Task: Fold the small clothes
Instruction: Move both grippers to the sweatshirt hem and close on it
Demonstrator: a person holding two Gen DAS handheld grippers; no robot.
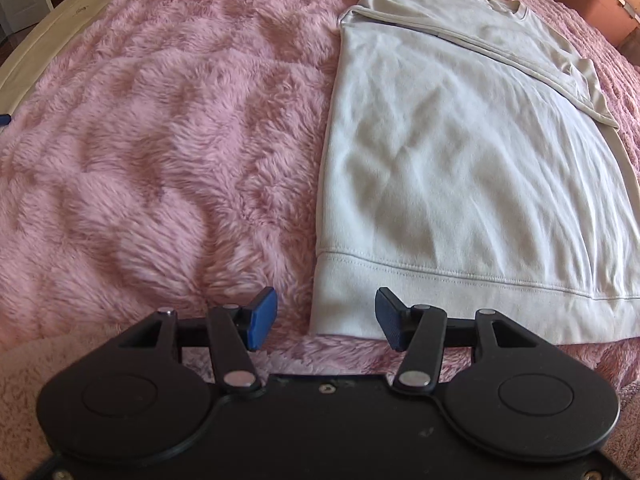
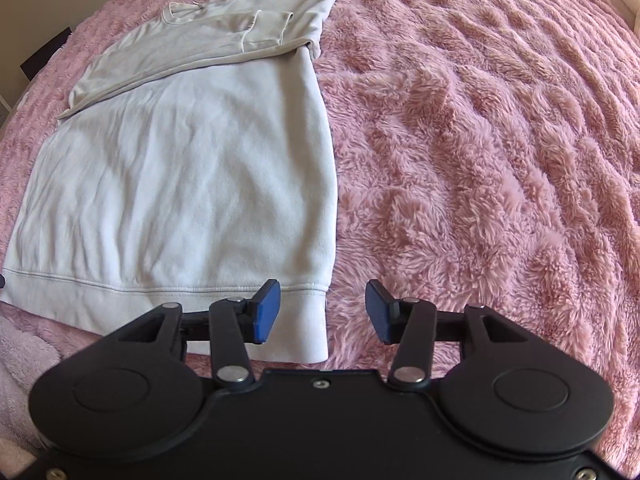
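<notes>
bright daylight, soft shadows on blanket (image 1: 160, 140); sharp focus, strong fisheye bending at edges.

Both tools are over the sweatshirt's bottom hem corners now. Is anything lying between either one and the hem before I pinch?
Nothing visible. The left tool stands open over the sweatshirt's near-left hem corner, the right tool open over its near-right corner. Only bare pink blanket lies around them, and the sleeves are folded across the far end.
</notes>
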